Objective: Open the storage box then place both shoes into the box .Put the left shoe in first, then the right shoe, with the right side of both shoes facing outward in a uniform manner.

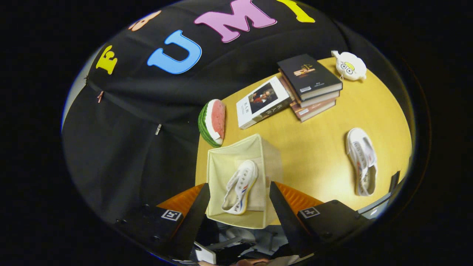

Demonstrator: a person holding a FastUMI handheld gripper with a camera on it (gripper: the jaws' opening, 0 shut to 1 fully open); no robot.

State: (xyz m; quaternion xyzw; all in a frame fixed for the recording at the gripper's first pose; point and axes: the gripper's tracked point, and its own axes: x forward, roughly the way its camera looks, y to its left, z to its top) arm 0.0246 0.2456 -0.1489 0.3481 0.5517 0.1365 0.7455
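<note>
Two black fingers of the gripper stand wide apart and hold nothing; the storage box sits just ahead of and between them, its top open. One shoe lies inside the box, resting tilted on the fabric floor with its toe toward the far side; by the task order this is judged to be the left shoe, so the first placement appears complete. The spread of the fingers suits a release above the box rather than a grasp. The second shoe lies on its side on the table, well apart from the box to the right, not yet handled; the next step is judged to be its pickup. Beyond the box, at the far side of the yellow tabletop, are a watermelon slice toy, a white book, a stack of books and a small plush toy. Black cloth forms the booth wall behind the table.
</note>
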